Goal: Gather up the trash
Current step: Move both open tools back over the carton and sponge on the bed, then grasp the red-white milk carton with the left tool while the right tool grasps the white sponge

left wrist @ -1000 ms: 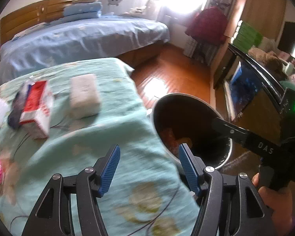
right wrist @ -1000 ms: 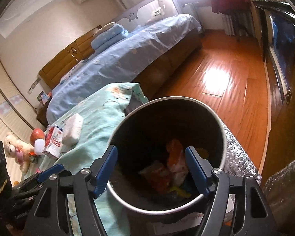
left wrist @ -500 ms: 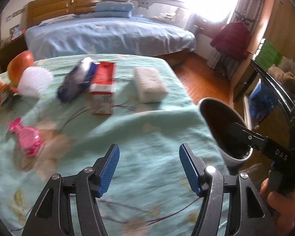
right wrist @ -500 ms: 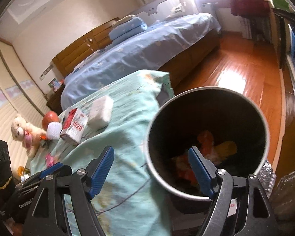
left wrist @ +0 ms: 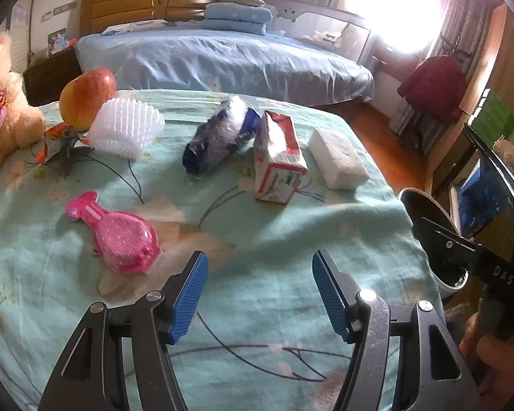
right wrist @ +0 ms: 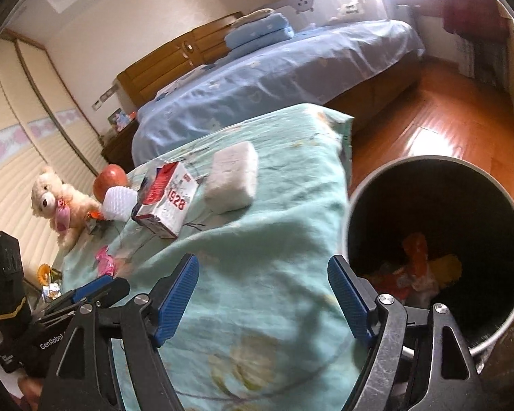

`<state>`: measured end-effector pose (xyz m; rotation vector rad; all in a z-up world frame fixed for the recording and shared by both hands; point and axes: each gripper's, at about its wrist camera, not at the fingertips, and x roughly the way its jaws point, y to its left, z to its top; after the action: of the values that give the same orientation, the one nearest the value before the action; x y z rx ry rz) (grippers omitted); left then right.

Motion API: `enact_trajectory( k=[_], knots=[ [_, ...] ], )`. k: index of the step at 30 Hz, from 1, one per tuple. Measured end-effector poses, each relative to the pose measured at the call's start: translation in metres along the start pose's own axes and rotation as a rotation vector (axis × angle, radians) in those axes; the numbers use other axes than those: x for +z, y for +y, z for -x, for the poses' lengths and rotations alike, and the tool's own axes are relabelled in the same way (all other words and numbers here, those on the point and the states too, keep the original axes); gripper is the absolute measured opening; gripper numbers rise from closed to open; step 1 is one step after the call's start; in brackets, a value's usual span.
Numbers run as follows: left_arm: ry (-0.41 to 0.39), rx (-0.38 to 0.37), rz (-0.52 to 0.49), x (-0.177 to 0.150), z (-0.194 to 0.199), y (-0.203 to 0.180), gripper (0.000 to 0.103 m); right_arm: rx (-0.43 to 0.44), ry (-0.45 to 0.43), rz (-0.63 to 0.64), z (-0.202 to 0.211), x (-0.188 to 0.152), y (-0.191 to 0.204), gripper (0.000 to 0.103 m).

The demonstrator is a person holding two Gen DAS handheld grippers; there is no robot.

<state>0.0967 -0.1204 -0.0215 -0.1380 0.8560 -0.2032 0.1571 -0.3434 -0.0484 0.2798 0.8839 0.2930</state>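
Note:
A round metal trash bin (right wrist: pixel 438 239) stands beside the green-covered table (right wrist: pixel 274 274), holding orange and yellow wrappers (right wrist: pixel 418 267); its rim shows in the left wrist view (left wrist: pixel 428 212). On the table lie a red-and-white carton (left wrist: pixel 277 164), a dark blue plastic wrapper (left wrist: pixel 219 137), a white foam net (left wrist: pixel 126 126) and a small crumpled wrapper (left wrist: pixel 58 137). My left gripper (left wrist: pixel 258 294) is open and empty above the table's near part. My right gripper (right wrist: pixel 262 298) is open and empty, between table edge and bin.
A white sponge block (left wrist: pixel 337 159), a pink brush (left wrist: pixel 120 236), an apple (left wrist: pixel 85 96) and a teddy bear (left wrist: pixel 3 102) also sit on the table. A blue bed (left wrist: pixel 222 58) stands behind. Wooden floor (right wrist: pixel 445 120) lies to the right.
Both grippers have swung left, away from the bin and over the table. The bin has moved to the right edge of both views; more table items came into view.

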Motion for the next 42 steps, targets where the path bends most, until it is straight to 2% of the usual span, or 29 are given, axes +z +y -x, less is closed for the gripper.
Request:
enact_trajectory(
  k=[5, 10, 18, 24, 30, 31, 33, 34, 37, 38, 42],
  knots=[
    [-0.004, -0.004, -0.014, 0.005, -0.001, -0.006, 0.063, 0.013, 0.021, 0.036, -0.017, 0.009, 0.011, 0.079],
    [0.013, -0.01, -0.039, 0.018, -0.02, -0.009, 0.063, 0.027, 0.048, 0.05, -0.034, 0.021, 0.014, 0.077],
    [0.028, -0.006, -0.088, 0.044, -0.05, -0.013, 0.063, 0.065, 0.08, 0.05, -0.054, 0.037, 0.012, 0.062],
    [0.029, 0.002, -0.112, 0.054, -0.067, -0.015, 0.063, 0.094, 0.096, 0.058, -0.068, 0.046, 0.015, 0.061],
    [0.015, 0.028, -0.09, 0.064, -0.083, -0.011, 0.062, 0.098, 0.113, 0.067, -0.082, 0.053, 0.018, 0.061],
    [0.012, 0.025, -0.083, 0.066, -0.086, -0.01, 0.058, 0.096, 0.115, 0.068, -0.084, 0.054, 0.018, 0.061],
    [0.012, 0.015, -0.076, 0.066, -0.089, -0.008, 0.042, 0.09, 0.122, 0.071, -0.089, 0.056, 0.018, 0.061],
    [0.016, 0.007, -0.071, 0.067, -0.091, -0.007, 0.031, 0.088, 0.123, 0.073, -0.091, 0.056, 0.019, 0.061],
    [0.012, -0.006, -0.064, 0.068, -0.095, -0.004, 0.031, 0.078, 0.127, 0.09, -0.096, 0.058, 0.022, 0.059],
    [0.009, -0.007, -0.065, 0.067, -0.094, -0.004, 0.031, 0.072, 0.127, 0.097, -0.097, 0.057, 0.023, 0.054],
    [-0.006, -0.006, -0.069, 0.064, -0.09, -0.001, 0.03, 0.05, 0.121, 0.117, -0.096, 0.056, 0.025, 0.048]
  ],
)
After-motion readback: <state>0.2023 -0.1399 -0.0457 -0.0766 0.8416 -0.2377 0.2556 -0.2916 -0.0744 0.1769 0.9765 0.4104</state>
